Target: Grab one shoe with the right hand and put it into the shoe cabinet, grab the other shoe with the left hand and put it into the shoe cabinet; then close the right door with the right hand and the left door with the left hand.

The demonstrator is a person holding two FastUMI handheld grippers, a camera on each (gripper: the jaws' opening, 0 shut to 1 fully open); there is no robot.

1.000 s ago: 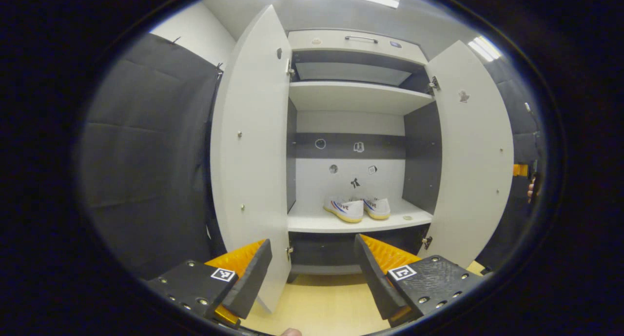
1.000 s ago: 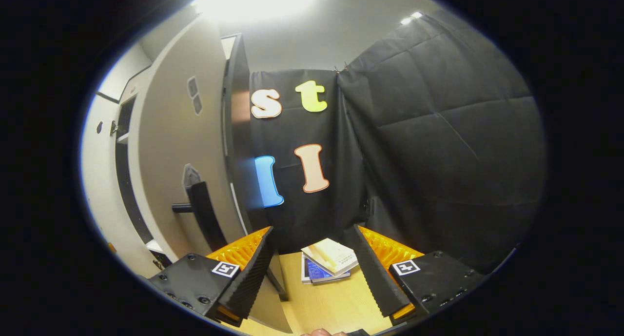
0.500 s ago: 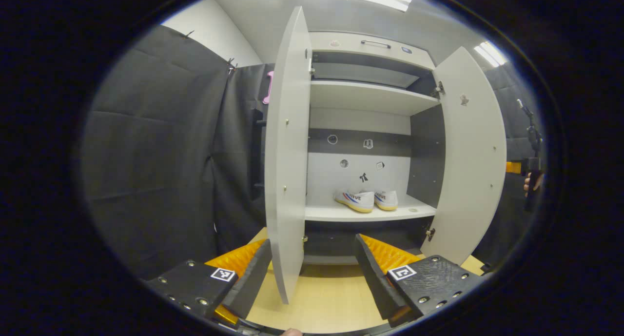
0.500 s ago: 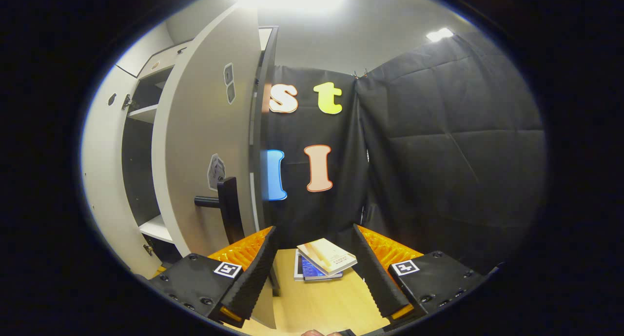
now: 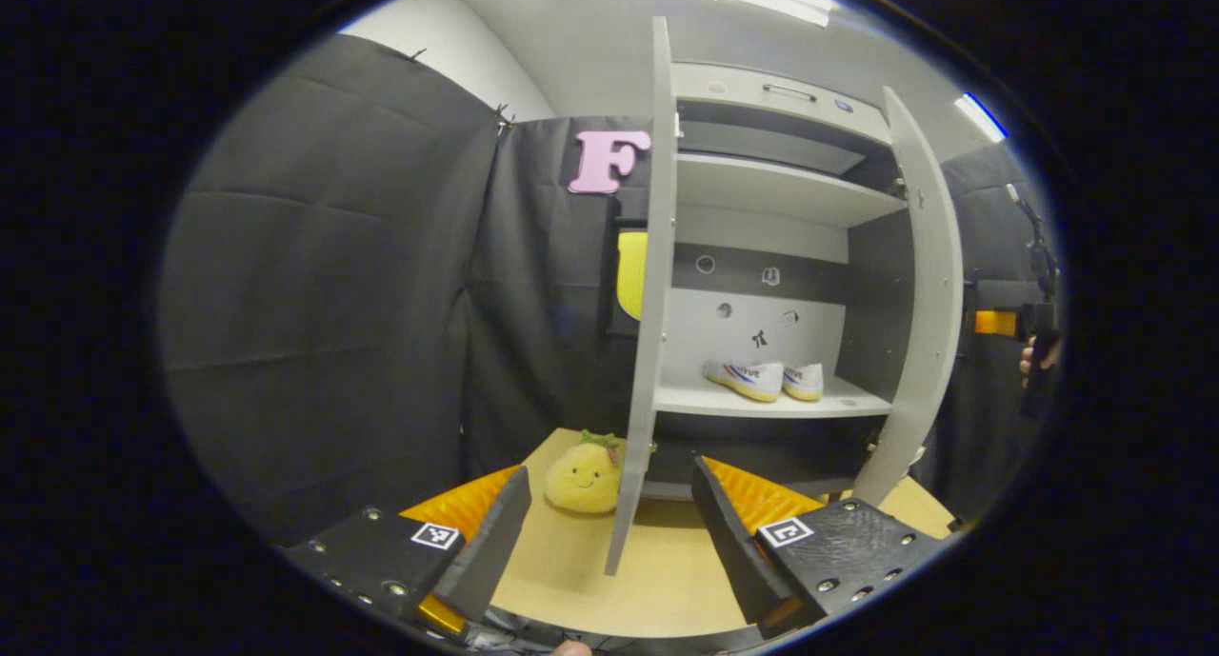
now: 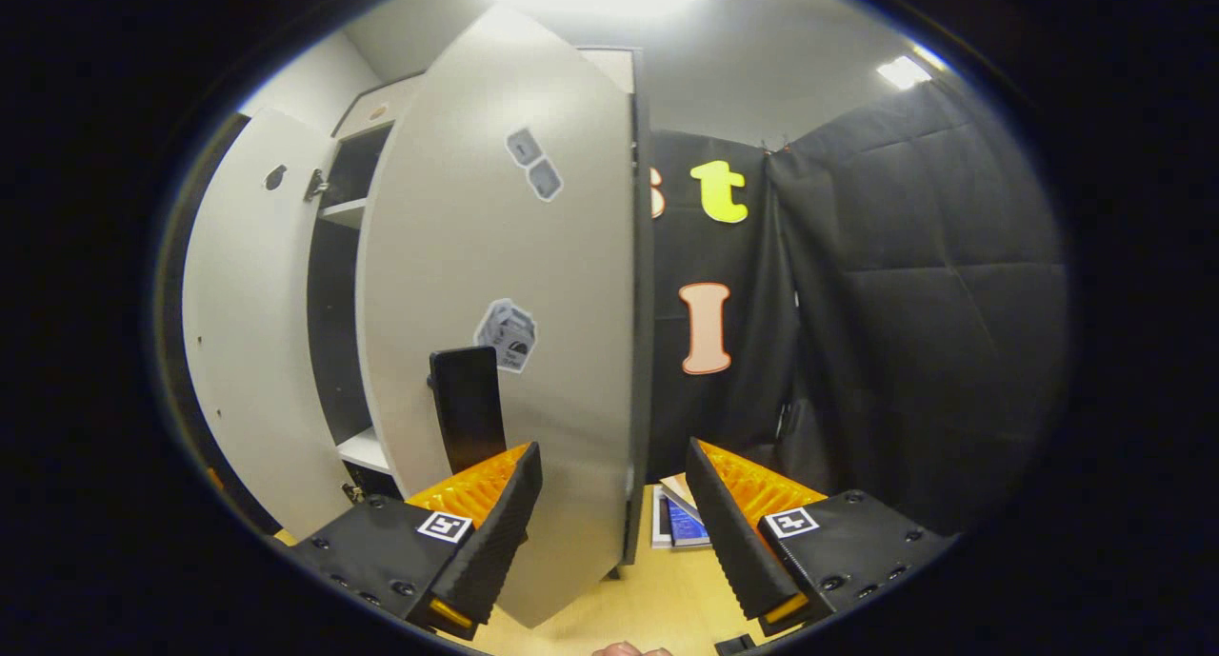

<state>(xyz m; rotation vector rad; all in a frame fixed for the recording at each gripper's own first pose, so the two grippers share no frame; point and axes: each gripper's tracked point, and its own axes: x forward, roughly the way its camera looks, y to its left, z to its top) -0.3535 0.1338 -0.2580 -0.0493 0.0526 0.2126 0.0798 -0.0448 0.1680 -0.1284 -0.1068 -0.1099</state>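
Meanwhile both hand-held grippers [image 5: 609, 532] [image 6: 609, 532] released; left gripper view: 2 shoes [image 5: 762, 380] shelved; right: door handle [image 6: 467, 404].

Lower shelf [image 5: 838, 407] of the shoe cabinet: two white shoes [image 5: 762, 379] side by side, touching or nearly so, toward the back wall. Wooden floor [image 5: 667, 580]: yellow plush toy [image 5: 583, 475] just beside the left door's lower edge. In the right gripper view, books [image 6: 678, 521] lie stacked on the floor.

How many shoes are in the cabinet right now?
2. Both sit side by side on the lower shelf of the shoe cabinet: one shoe on the left, the other shoe beside it, partly hidden behind the first.
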